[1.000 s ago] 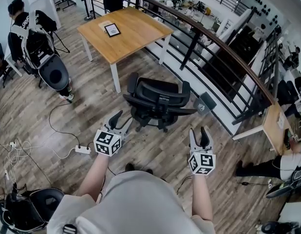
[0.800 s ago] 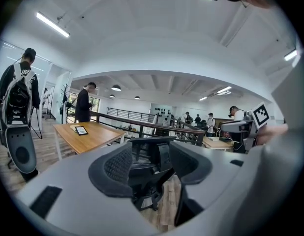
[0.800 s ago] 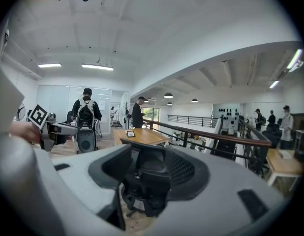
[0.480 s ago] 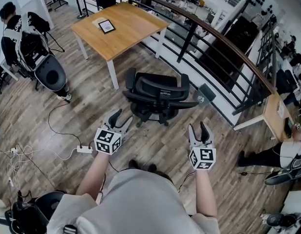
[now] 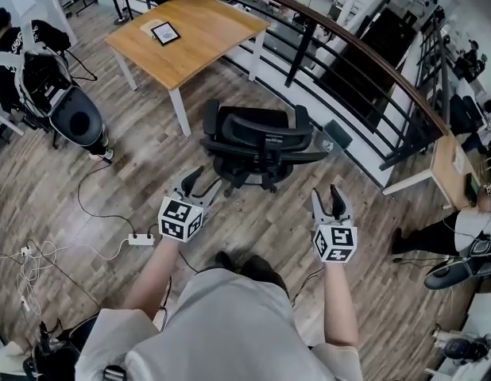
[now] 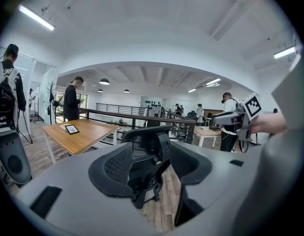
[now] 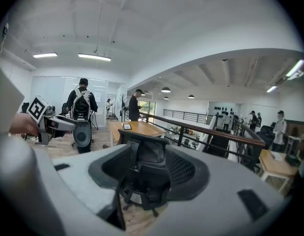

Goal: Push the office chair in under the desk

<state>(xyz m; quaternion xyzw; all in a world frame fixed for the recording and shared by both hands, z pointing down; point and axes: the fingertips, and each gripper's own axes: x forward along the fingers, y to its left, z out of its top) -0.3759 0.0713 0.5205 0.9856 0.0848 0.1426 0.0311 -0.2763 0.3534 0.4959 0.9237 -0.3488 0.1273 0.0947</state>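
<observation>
The chair (image 5: 260,145) stands clear of the desk (image 5: 190,34), near its corner leg, backrest (image 5: 263,143) toward the person. The left gripper (image 5: 199,179) and right gripper (image 5: 326,198) hover short of it, jaws spread and empty, 1 toward each side of the backrest, likely so both can push evenly.

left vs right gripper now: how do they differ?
Pose: in the head view the left gripper slants inward toward the black mesh office chair; the right gripper points straight up the picture.
Gap: the left gripper's tips lie nearer the chair's base than the right gripper's.
Shared: both open, empty, clear of the chair; the left's jaws have just been opening.
</observation>
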